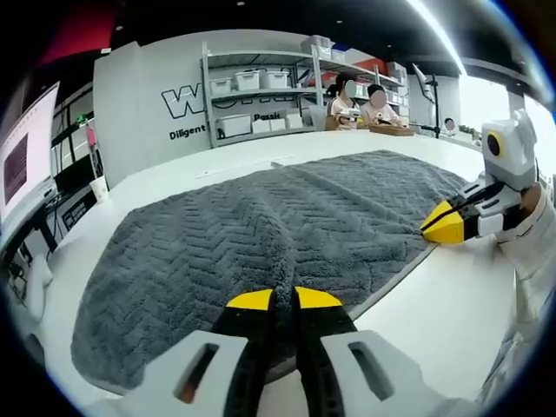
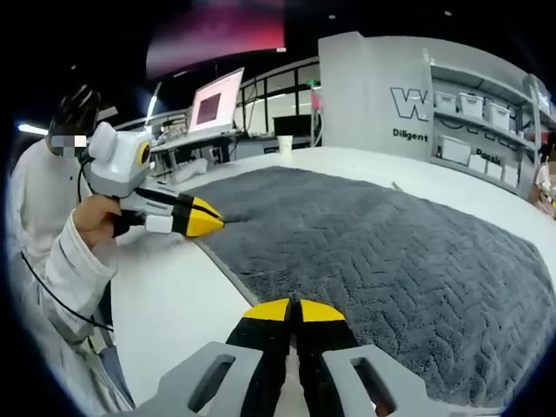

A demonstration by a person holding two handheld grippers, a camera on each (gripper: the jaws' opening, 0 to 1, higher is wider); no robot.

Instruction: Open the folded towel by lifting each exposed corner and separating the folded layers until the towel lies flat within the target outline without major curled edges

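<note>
Towel: spread on my bench.
Left tongs: pinching its near edge.
Right tongs: pinching its edge.

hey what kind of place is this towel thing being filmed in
Probably a lab or workshop, not a home. A gray towel lies on a large white table; behind it stand metal shelves with storage bins, a monitor on a desk, and people seated at another table in the left gripper view.
</note>
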